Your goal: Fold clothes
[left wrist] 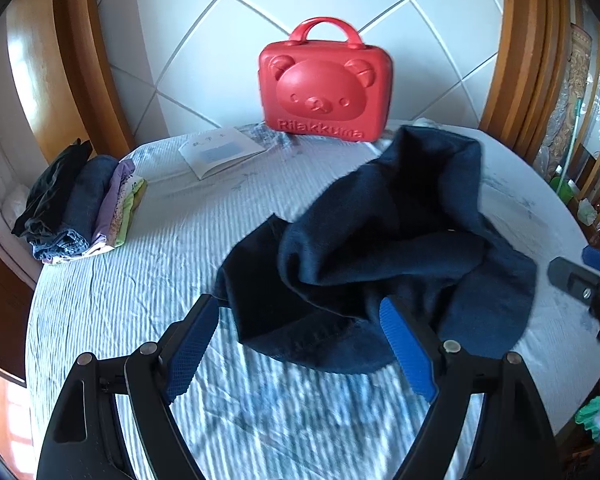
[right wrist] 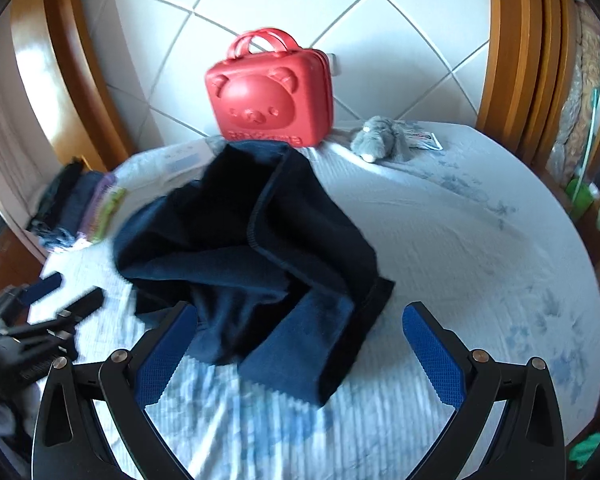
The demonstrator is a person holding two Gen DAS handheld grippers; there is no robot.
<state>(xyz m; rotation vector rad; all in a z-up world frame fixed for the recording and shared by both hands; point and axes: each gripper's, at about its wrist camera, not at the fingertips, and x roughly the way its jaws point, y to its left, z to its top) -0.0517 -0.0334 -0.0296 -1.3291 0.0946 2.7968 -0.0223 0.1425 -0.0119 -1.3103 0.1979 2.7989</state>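
Left wrist view: the left hand-held gripper (left wrist: 298,320) fills the bottom of the frame, its blue-padded jaws spread wide with nothing pressed between them. The dark navy garment (left wrist: 384,256) lies crumpled on the bed (left wrist: 160,300), spreading from the centre to the right of the frame; its near edge sits between the two fingertips, but the pads do not close on it. At the far right edge the tip of the right hand-held gripper (left wrist: 584,272) pokes in, just beside the garment. At middle left sits a stack of folded clothes (left wrist: 80,208). Top centre, a red bear-faced case (left wrist: 324,88) stands upright against the tiled wall, with an open booklet (left wrist: 220,150) lying to its left.

Right wrist view: the right hand-held gripper (right wrist: 300,320) frames the bottom, jaws wide apart and gripping nothing. The dark navy garment (right wrist: 252,248) sits heaped in the centre and left of centre, its lower folds reaching down between the fingertips, nearer the left-hand pad. The left hand-held gripper (right wrist: 60,300) shows blurred at the lower left, beside the garment. The red case (right wrist: 268,100) stands at upper centre, and a grey plush toy (right wrist: 380,138) lies to its right on the bed (right wrist: 480,260). The folded stack (right wrist: 84,204) is blurred at middle left.
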